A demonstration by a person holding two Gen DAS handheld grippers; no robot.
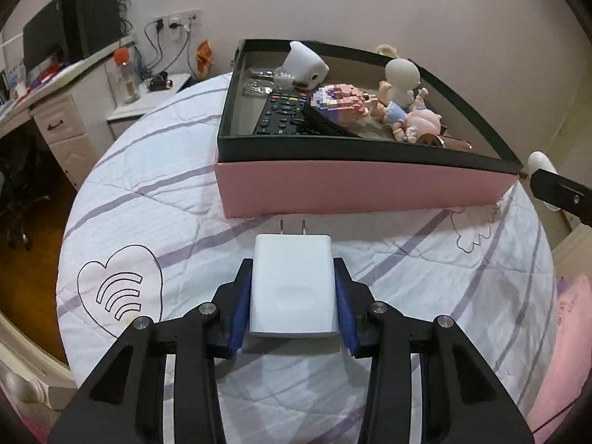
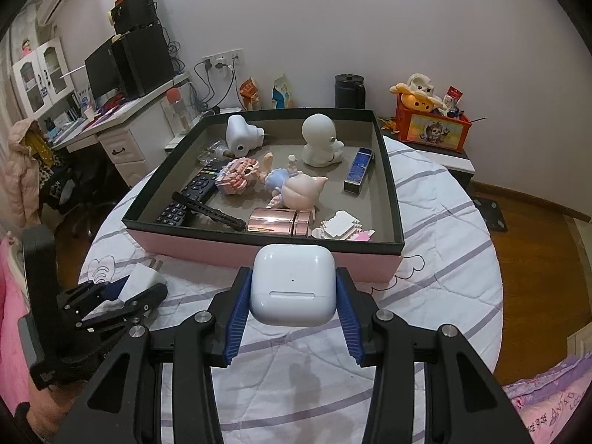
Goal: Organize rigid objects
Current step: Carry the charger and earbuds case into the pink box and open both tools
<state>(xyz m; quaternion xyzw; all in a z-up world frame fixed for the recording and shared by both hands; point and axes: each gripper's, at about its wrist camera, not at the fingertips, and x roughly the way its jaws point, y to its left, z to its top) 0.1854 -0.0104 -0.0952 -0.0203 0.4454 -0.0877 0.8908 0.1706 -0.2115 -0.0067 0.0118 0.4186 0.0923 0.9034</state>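
Observation:
My left gripper (image 1: 293,270) is shut on a white plug charger (image 1: 292,281), prongs pointing at the pink box (image 1: 351,188), just in front of its near wall above the bed cover. My right gripper (image 2: 293,277) is shut on a white earbud case (image 2: 292,283), held before the box's near wall (image 2: 259,255). The box holds a black remote (image 2: 192,192), a pink block toy (image 2: 236,175), a baby doll (image 2: 296,188), a white figurine (image 2: 320,140), a rose-gold cylinder (image 2: 281,222) and more. The left gripper with the charger (image 2: 142,277) shows at the right wrist view's left.
The box sits on a white quilt with purple stripes (image 1: 166,192). A desk with monitor and drawers (image 2: 111,125) stands at the left. A red toy crate (image 2: 431,125) and a black jug (image 2: 349,90) stand behind the box. Wooden floor (image 2: 536,240) lies to the right.

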